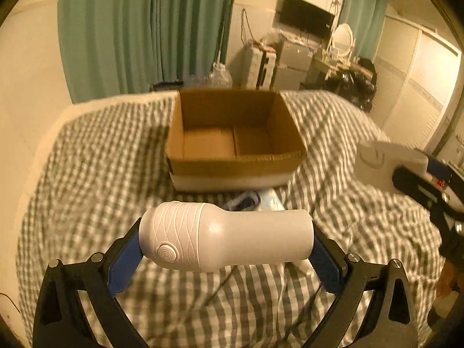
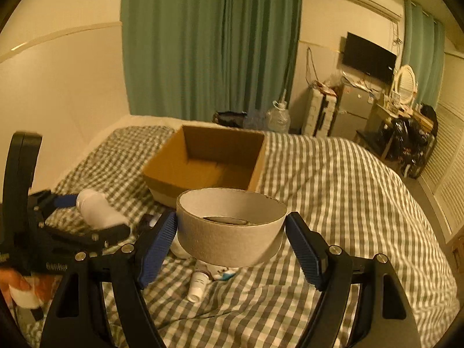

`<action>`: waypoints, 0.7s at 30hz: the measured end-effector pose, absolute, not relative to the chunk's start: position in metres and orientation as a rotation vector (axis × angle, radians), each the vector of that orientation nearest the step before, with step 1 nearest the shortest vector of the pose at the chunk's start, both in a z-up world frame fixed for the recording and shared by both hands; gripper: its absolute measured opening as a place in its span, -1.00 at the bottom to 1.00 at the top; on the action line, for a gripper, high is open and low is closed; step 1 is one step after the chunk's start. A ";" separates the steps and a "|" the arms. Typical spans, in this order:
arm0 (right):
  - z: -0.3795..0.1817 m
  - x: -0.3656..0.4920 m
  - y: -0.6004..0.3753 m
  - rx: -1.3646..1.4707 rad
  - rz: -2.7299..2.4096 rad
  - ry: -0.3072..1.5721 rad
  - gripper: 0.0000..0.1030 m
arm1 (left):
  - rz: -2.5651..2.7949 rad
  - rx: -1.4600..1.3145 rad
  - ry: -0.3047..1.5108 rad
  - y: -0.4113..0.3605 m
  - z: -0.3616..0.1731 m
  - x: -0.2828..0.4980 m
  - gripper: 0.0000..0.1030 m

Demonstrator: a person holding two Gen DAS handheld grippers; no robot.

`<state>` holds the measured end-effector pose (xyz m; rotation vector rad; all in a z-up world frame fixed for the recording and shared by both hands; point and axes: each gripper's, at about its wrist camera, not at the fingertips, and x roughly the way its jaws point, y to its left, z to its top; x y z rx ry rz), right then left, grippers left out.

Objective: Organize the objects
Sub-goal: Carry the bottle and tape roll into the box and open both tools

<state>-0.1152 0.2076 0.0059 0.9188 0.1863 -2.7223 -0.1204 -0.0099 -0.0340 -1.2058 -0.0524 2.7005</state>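
— What do we hold on the left?
— Our left gripper [image 1: 226, 246] pinches a white bottle [image 1: 223, 239] sideways, end to end, above the checked bed [image 1: 87, 174], near the open box [image 1: 235, 133].
— And the right?
— Our right gripper [image 2: 230, 232] clamps a grey ring [image 2: 230, 226] at its sides. A small tube [image 2: 198, 285] lies on the bed beneath it; the box sits farther off.
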 end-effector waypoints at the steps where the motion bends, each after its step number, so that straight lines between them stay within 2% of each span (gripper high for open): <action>1: 0.011 -0.115 0.206 0.908 -2.708 0.178 0.50 | 2.708 -1.188 -0.051 -0.013 -0.024 -0.122 0.98; 8: 0.046 -0.132 0.191 0.823 -2.681 0.277 0.50 | 2.782 -1.052 0.035 -0.020 0.026 -0.143 0.98; 21: 0.060 -0.240 0.179 0.838 -2.674 0.287 0.50 | 2.776 -0.997 0.069 -0.024 0.030 -0.245 0.98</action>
